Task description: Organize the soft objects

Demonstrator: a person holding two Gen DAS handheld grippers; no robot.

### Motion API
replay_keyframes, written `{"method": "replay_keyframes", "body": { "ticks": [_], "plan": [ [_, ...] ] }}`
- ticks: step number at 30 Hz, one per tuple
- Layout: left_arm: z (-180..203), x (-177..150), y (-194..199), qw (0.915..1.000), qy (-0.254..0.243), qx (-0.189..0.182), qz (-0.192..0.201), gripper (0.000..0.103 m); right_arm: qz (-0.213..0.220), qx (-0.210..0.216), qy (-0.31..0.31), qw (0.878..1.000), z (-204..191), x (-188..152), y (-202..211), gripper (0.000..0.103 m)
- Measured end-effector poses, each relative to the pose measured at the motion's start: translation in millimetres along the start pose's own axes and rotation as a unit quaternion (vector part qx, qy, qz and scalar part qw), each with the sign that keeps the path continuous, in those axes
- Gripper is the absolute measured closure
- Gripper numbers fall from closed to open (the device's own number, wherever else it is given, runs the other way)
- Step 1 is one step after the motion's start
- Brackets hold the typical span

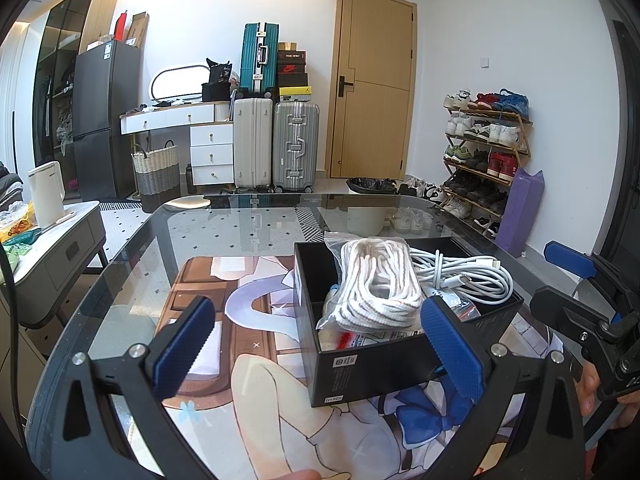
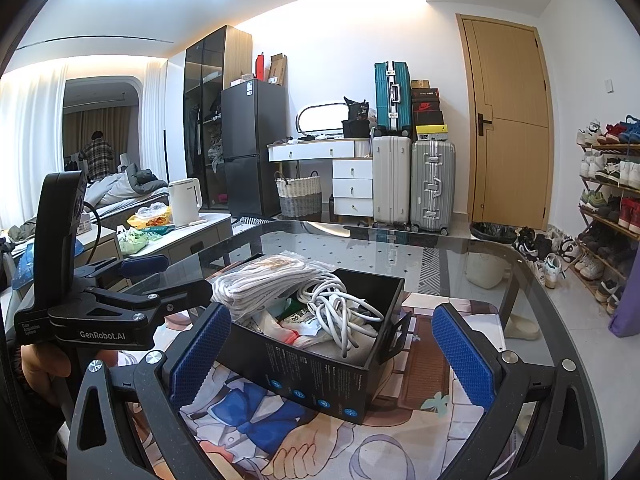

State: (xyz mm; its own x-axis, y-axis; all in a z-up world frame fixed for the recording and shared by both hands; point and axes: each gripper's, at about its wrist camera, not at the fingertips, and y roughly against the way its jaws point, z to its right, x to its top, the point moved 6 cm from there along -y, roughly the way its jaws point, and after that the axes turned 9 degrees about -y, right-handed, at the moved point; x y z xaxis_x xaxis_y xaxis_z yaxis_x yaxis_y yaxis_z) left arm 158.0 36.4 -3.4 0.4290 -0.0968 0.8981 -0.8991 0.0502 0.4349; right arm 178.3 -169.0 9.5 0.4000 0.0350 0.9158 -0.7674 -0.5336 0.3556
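A black open box stands on the printed mat on the glass table. In it lie a clear bag of white rope, a coiled white cable and small packets. My left gripper is open and empty, just in front of the box; it also shows at the left of the right wrist view. My right gripper is open and empty, its pads either side of the box's near corner; it also shows at the right edge of the left wrist view.
The glass table has a rounded far edge. A side cabinet with a white kettle stands left. Suitcases, a door, a shoe rack and a bin stand beyond.
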Motion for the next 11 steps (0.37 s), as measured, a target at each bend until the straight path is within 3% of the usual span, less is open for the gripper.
{"method": "replay_keyframes", "body": {
  "ticks": [11],
  "plan": [
    [1.2,1.6,-0.2,1.0,-0.003,0.001,0.001,0.0,0.0,0.001,0.001,1.0,-1.3,-0.2,0.1,0.001]
  ]
}}
